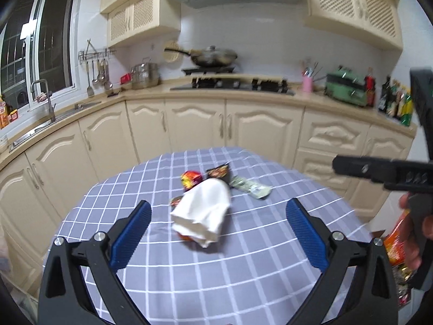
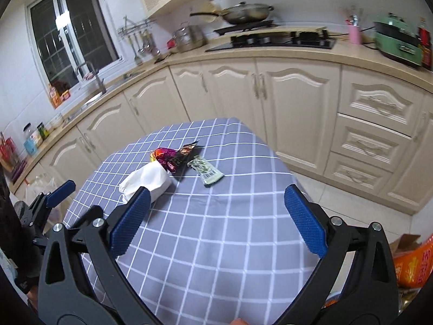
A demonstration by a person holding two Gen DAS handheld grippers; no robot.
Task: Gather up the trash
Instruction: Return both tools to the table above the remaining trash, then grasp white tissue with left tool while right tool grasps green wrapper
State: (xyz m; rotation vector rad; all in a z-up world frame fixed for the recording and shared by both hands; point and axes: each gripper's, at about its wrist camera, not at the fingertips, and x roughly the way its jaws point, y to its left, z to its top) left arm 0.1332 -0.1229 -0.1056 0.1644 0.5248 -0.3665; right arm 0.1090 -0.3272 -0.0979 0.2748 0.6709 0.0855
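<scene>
White napkin [image 1: 203, 211] hides most of an orange wrapper [image 1: 185, 237]; edges blurred.

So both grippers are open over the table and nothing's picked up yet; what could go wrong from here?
1. The white tissue lies over an orange wrapper; a grab by the left gripper may lift only the tissue and leave that wrapper behind.
2. The red wrapper, dark wrapper and green wrapper lie close together, so closing on one could nudge the others.
3. The checked tablecloth could get pinched if the pads come down too low.

Even indoor light, dark window [image 1: 40, 40], fisheye bending, slight motion blur.
</scene>
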